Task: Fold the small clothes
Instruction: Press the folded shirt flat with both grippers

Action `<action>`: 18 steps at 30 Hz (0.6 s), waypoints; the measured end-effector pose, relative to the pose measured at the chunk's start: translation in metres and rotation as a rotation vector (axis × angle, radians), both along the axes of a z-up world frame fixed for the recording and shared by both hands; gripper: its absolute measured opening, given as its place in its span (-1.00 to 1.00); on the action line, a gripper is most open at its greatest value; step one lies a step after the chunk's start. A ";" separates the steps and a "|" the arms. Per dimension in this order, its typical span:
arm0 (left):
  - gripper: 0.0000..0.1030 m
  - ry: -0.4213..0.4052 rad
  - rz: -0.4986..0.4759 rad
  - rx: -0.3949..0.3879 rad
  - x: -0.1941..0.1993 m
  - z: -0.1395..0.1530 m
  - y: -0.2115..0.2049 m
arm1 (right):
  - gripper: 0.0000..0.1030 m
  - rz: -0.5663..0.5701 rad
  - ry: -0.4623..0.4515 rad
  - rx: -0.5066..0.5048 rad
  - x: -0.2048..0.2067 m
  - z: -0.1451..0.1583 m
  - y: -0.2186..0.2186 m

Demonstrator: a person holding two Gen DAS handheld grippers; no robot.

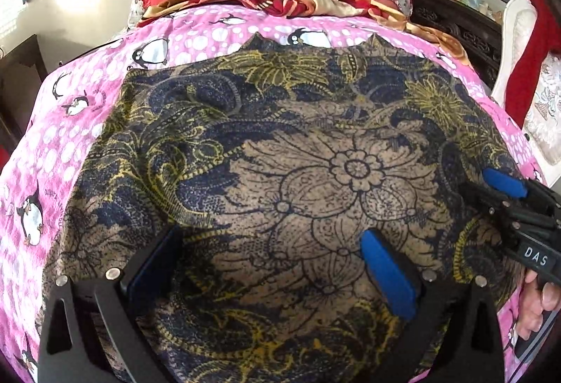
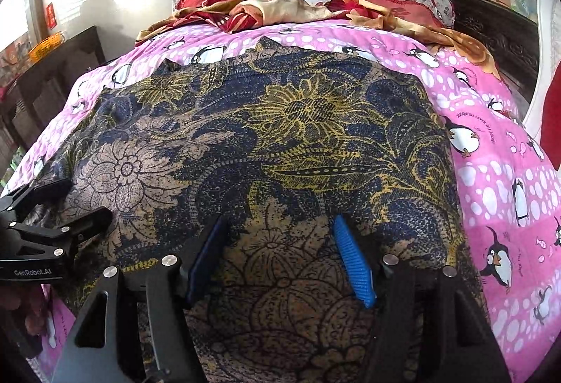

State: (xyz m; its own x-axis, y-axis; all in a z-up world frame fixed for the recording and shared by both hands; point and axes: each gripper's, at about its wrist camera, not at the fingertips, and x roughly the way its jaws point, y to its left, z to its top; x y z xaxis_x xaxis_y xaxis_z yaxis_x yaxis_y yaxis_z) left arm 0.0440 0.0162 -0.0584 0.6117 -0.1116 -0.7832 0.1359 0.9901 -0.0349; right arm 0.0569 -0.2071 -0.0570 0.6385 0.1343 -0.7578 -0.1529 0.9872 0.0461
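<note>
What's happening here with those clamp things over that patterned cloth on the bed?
A person is holding a two-finger gripper in each hand, folding clothes on a bed. A dark batik-patterned garment lies spread fairly flat on the pink penguin bedspread. The left gripper and the right gripper both hover over its near part, side by side, jaws open with nothing pinched. No fold shows yet. Pillows and a crumpled red and gold blanket lie at the far end of the bed.

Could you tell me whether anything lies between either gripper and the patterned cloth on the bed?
Nothing visible does. The left gripper and right gripper both stand open directly over the floral batik cloth, which lies spread flat on the pink penguin bedsheet, with nothing on it.
</note>
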 end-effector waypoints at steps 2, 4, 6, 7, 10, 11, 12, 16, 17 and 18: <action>0.99 0.000 0.000 0.000 0.000 -0.001 0.000 | 0.30 -0.001 -0.001 -0.002 0.000 0.000 0.000; 0.99 0.000 0.000 -0.001 0.000 -0.001 0.000 | 0.31 0.000 -0.002 -0.005 0.000 0.000 0.001; 0.99 -0.001 -0.001 -0.001 0.000 -0.001 0.000 | 0.31 0.000 0.000 0.001 -0.001 0.000 0.000; 0.99 0.000 -0.001 0.001 0.000 -0.001 0.000 | 0.32 0.001 0.000 0.004 0.000 0.000 0.000; 0.99 0.006 0.019 0.013 -0.007 0.007 0.000 | 0.33 0.001 0.002 0.011 0.000 0.000 -0.001; 0.99 0.018 0.017 -0.009 -0.015 0.013 0.001 | 0.33 0.001 0.001 0.009 0.000 0.000 -0.001; 0.99 0.032 -0.003 -0.048 -0.026 0.020 0.004 | 0.33 0.001 0.001 0.006 0.000 0.000 0.000; 0.99 0.028 -0.002 -0.136 -0.073 0.036 0.033 | 0.33 0.000 -0.001 0.000 0.000 0.000 0.000; 0.99 0.032 0.014 -0.170 -0.087 0.038 0.047 | 0.33 0.000 -0.002 0.000 0.000 0.000 0.000; 0.99 0.040 0.027 -0.205 -0.097 0.038 0.060 | 0.33 0.000 -0.002 -0.003 0.000 0.000 0.000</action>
